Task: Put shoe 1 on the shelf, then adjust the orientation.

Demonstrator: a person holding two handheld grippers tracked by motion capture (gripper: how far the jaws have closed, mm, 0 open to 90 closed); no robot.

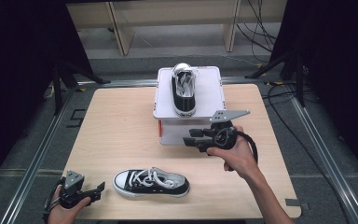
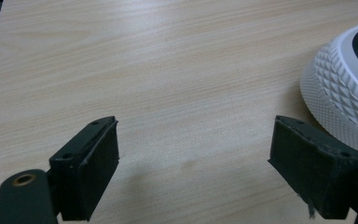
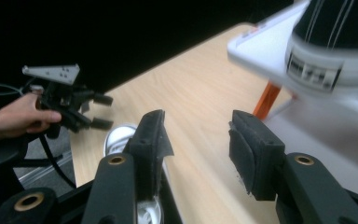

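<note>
One black sneaker with white laces (image 1: 150,182) lies on its sole on the wooden table (image 1: 116,126) near the front edge, toe to the left. Its white toe cap (image 2: 345,88) shows at the right of the left gripper view. My left gripper (image 1: 98,192) (image 2: 196,154) is open just left of that toe, low over the table, with nothing between its jaws. A second black sneaker (image 1: 183,91) (image 3: 331,42) stands on a white lidded box (image 1: 209,93) (image 3: 261,46). My right gripper (image 1: 189,136) (image 3: 198,135) is open and empty in front of the box, pointing left.
The box has an orange latch (image 3: 266,100) on its front-left side. Bare tabletop stretches left of the box. Metal rails (image 1: 37,154) run along both sides of the table. The left gripper (image 3: 74,109) and its hand appear far off in the right gripper view.
</note>
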